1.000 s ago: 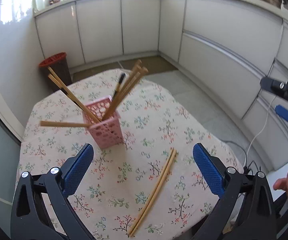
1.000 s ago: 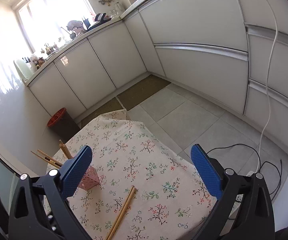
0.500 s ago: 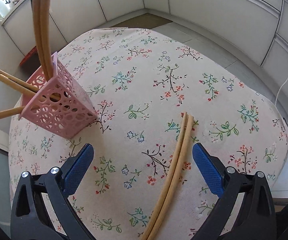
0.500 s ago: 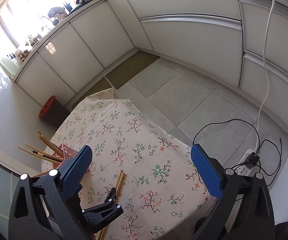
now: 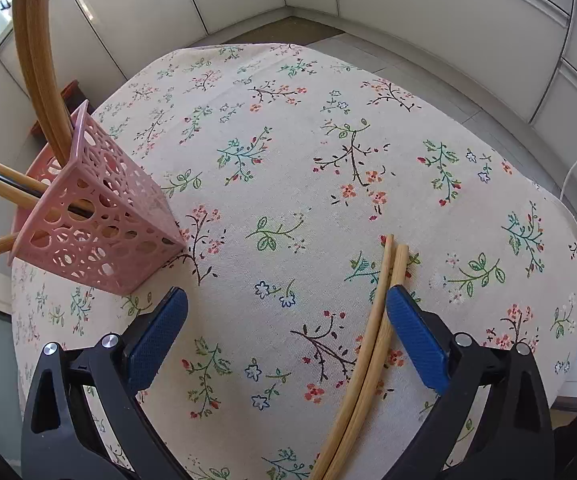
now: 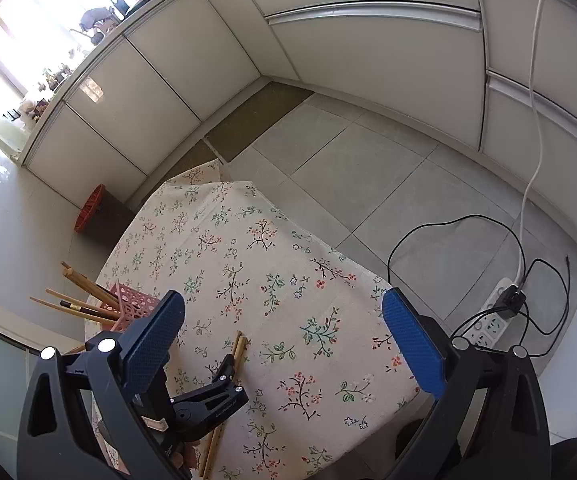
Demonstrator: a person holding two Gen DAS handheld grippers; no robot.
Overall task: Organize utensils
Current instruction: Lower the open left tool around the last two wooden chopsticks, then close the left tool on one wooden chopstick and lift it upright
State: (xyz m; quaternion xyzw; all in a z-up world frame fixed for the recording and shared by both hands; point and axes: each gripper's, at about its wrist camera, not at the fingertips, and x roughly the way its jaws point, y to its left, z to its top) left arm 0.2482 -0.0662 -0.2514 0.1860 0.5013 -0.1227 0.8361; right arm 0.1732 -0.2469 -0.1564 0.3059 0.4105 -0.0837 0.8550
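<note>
Surface [image 5: 288, 168]: it wore a cream cloth printed with small flowers and carried everything named below.
Pink basket [image 5: 100, 224]: a perforated holder that stood near the surface's left edge in the left wrist view, far-left of the loose pair; the right wrist view showed it by that same edge [image 6: 134, 306].
Chopsticks in the basket [image 5: 36, 52]: several wooden sticks and one dark one leaned out of the pink basket's top at different angles.
Loose pair of chopsticks [image 5: 372, 344]: two pale sticks lay side by side, touching, flat on the cloth to the right of the pink basket and well apart from it.
Left claw [image 5: 286, 332]: it was spread wide, gripping nothing, low over the cloth between the pink basket and the loose pair; its right blue pad [image 5: 416, 340] sat just beside that pair, overlapping one stick; contact could not be told.
Right claw [image 6: 284, 336]: it was spread wide and empty, high above the surface, to the right of the pink basket.
</note>
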